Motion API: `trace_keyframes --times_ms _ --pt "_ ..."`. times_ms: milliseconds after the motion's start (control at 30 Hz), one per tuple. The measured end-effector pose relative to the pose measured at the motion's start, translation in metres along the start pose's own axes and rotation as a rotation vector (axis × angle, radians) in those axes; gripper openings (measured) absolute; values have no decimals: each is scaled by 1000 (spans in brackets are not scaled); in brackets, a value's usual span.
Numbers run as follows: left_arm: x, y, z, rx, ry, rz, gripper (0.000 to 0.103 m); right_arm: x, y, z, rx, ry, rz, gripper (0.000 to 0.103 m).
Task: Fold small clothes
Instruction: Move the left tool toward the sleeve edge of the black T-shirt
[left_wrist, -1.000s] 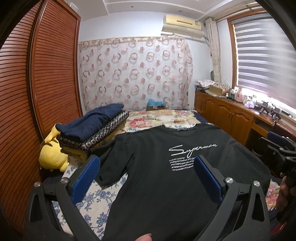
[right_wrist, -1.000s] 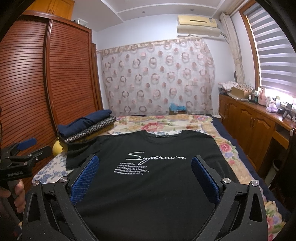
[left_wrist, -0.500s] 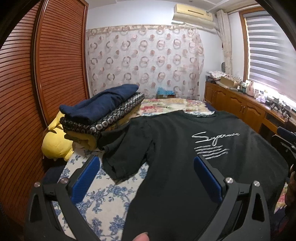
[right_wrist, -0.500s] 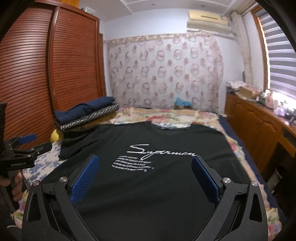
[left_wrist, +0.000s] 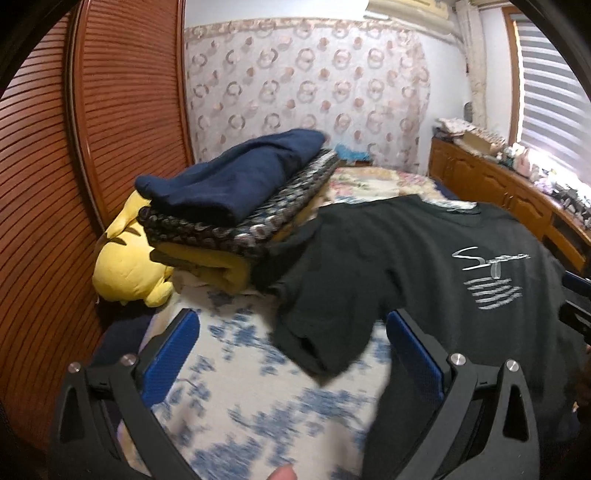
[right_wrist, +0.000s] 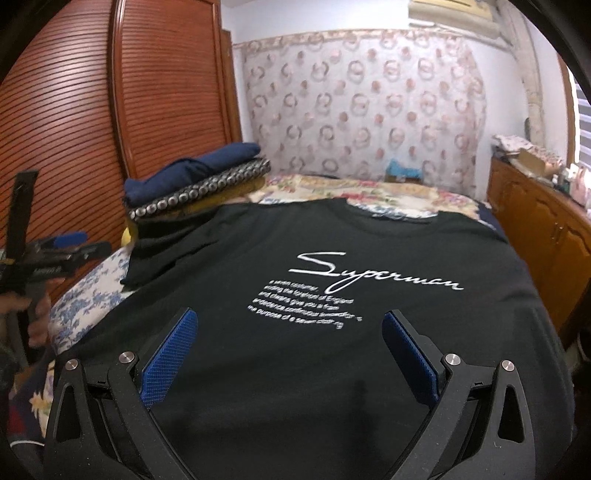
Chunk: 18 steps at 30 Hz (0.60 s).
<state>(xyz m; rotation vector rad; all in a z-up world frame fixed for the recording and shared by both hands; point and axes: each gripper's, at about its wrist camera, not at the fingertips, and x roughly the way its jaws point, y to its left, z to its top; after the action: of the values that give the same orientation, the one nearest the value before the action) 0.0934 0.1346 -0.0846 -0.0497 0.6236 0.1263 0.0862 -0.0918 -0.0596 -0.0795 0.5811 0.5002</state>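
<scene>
One black T-shirt (right_wrist: 332, 295) flat, collar pointing away

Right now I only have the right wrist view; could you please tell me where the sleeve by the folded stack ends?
Observer: The sleeve lies flat on the blue floral sheet, cuff toward the left hand-held gripper.
Operator: Is that hand-held gripper holding it?
Observer: No, its jaws stand open and empty.
Operator: Anything under the stack?
Observer: A yellow plush toy lies partly beneath the folded stack.
</scene>
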Motion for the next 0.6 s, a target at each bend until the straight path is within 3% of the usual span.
trace_keyframes --times_ms 100,200,400,600 --pt "19 13 5 -9 41 -36 102 8 5 1 -20 25 18 99" --pt "39 21 9 -38 87 -101 95 15 9 3 -48 50 26 99" --pt "74 21 12 -49 183 -132 63 25 12 -1 -67 80 43 99" --pt "89 16 4 -27 235 -96 24 26 10 -3 -53 99 49 99"
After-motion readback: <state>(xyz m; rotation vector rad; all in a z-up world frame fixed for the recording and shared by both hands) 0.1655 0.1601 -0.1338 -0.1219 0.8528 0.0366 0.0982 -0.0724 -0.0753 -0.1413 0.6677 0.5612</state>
